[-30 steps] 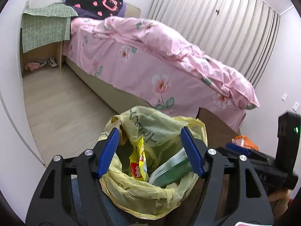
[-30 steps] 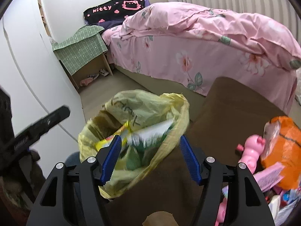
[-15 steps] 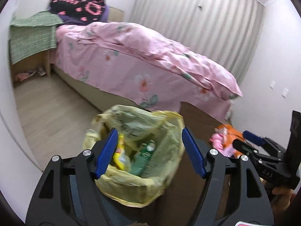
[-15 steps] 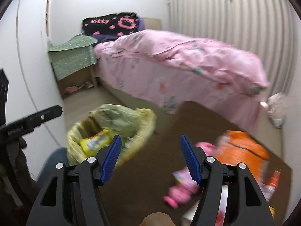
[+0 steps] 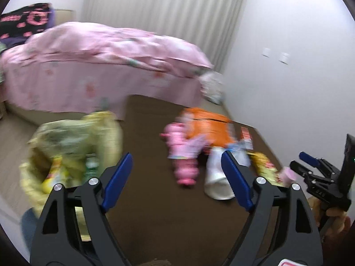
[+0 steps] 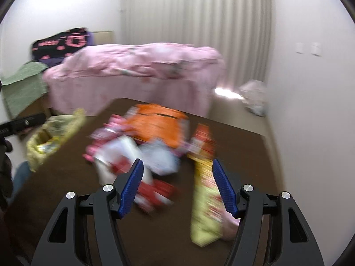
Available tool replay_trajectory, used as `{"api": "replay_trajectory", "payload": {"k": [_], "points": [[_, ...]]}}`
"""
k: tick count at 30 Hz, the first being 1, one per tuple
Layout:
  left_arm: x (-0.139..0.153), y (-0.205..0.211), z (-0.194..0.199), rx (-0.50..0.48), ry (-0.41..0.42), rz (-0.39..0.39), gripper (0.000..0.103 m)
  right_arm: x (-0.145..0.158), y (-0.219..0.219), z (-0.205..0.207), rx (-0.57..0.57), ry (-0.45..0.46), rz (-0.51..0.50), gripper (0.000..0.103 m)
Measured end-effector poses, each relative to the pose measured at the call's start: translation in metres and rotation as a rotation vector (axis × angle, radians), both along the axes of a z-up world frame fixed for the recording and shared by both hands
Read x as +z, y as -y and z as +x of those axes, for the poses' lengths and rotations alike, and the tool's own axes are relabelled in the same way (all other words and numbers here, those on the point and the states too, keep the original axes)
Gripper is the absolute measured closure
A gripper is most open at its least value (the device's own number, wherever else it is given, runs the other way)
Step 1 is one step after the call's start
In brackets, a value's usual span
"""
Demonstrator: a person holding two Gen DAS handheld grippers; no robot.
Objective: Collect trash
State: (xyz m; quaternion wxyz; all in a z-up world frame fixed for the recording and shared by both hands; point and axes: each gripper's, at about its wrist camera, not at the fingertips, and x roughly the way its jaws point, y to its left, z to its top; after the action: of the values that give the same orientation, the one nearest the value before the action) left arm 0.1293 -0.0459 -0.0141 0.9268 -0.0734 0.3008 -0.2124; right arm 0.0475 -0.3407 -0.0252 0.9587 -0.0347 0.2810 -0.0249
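Both grippers hang with jaws spread and nothing between them: the left gripper [image 5: 176, 180] beside the yellow trash bag [image 5: 73, 146], which sags wide-mouthed off the table's [image 6: 66, 177] left edge, probably to catch drops. Rightward, the right gripper [image 6: 176, 185] faces the heaped wrappers [image 6: 155, 146], likely choosing a piece.

- Bare bench [image 5: 150, 177] strip between the trash bag [image 5: 73, 146] and the litter pile [image 6: 155, 146]; open passage.
- Bag hangs at the bench's left edge, mouth up and unobstructed from above.
- Pile crowds the bench's middle and right: orange bag [image 6: 159, 122], pink toy [image 5: 184, 155], white wrapper [image 5: 217, 177], yellow packet [image 6: 206, 201], touching or overlapping; blur hides any gaps.
- Near bench edge bare.
- Bed [image 6: 137, 75] blocks the far side.
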Motion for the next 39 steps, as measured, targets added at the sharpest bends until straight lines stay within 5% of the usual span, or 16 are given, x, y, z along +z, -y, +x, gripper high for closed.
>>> {"api": "replay_trajectory", "payload": {"k": [4, 11, 13, 16, 20, 21, 23, 31, 39], "points": [[-0.004, 0.069, 0.021, -0.217, -0.036, -0.027, 0.015, -0.007, 0.042, -0.033, -0.131, 0.006, 0.002, 0.042], [-0.008, 0.178, 0.039, -0.395, -0.009, 0.12, 0.015, -0.032, 0.074, -0.063, -0.2, -0.011, 0.045, 0.042], [-0.008, 0.209, 0.058, -0.422, -0.011, 0.179, 0.02, -0.038, 0.076, -0.067, -0.204, -0.012, 0.052, 0.042], [-0.025, 0.252, 0.101, -0.446, -0.132, 0.249, 0.031, -0.045, 0.075, -0.071, -0.201, -0.005, 0.064, 0.042], [-0.062, 0.284, 0.146, -0.351, -0.275, 0.343, 0.055, -0.05, 0.074, -0.073, -0.206, -0.007, 0.076, 0.042], [-0.072, 0.287, 0.154, -0.339, -0.318, 0.34, 0.077, -0.052, 0.074, -0.074, -0.2, -0.011, 0.081, 0.042], [-0.078, 0.283, 0.155, -0.332, -0.342, 0.311, 0.09, -0.056, 0.074, -0.073, -0.193, -0.02, 0.085, 0.042], [-0.027, 0.229, 0.089, -0.367, -0.174, 0.216, 0.091, -0.062, 0.067, -0.052, -0.122, -0.056, 0.206, 0.042], [-0.003, 0.154, 0.042, -0.312, -0.178, 0.126, 0.091, -0.057, 0.035, -0.028, -0.026, -0.074, 0.104, 0.042]]}}
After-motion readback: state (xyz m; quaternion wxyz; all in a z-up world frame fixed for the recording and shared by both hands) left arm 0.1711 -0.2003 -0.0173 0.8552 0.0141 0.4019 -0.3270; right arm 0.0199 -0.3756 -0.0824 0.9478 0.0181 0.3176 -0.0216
